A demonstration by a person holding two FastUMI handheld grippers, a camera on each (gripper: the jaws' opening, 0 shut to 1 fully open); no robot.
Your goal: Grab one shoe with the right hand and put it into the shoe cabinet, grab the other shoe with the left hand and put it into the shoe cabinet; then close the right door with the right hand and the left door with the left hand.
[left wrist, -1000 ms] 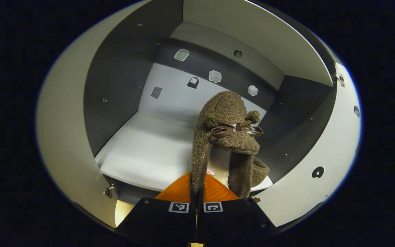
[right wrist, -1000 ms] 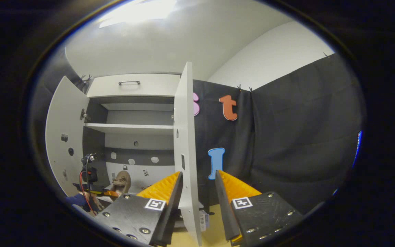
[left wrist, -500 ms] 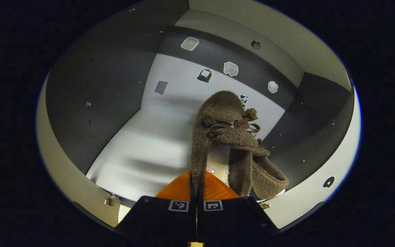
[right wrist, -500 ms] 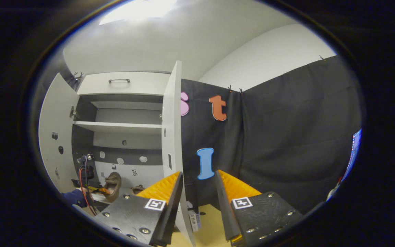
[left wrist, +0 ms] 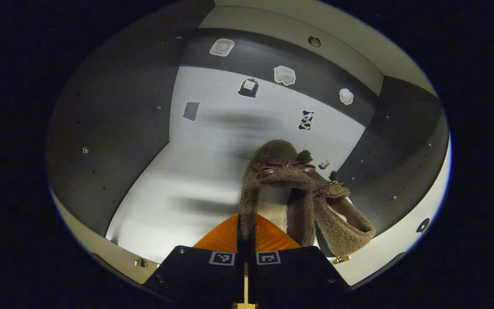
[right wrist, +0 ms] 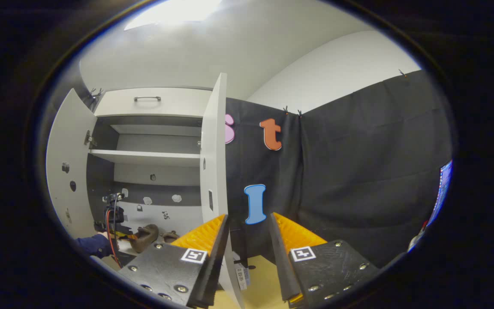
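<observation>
Fuzzy brown shoe (left wrist: 272, 180) pinched (heel rim) in left tongs (left wrist: 245, 229).

Inside the grey-walled shoe cabinet (left wrist: 114, 116), the pale bottom shelf (left wrist: 178, 193) lay bare to the left of the two brown fuzzy bow-trimmed shoes (left wrist: 315, 193), which crowded the right side wall. Both white cabinet doors (right wrist: 213, 171) stood wide open; the right door's edge stood just beyond the right gripper (right wrist: 247, 240).

held shoe (left wrist: 272, 180) hiding second shoe's (left wrist: 341, 219) toe, left door's (right wrist: 64, 171) foot cut off
</observation>
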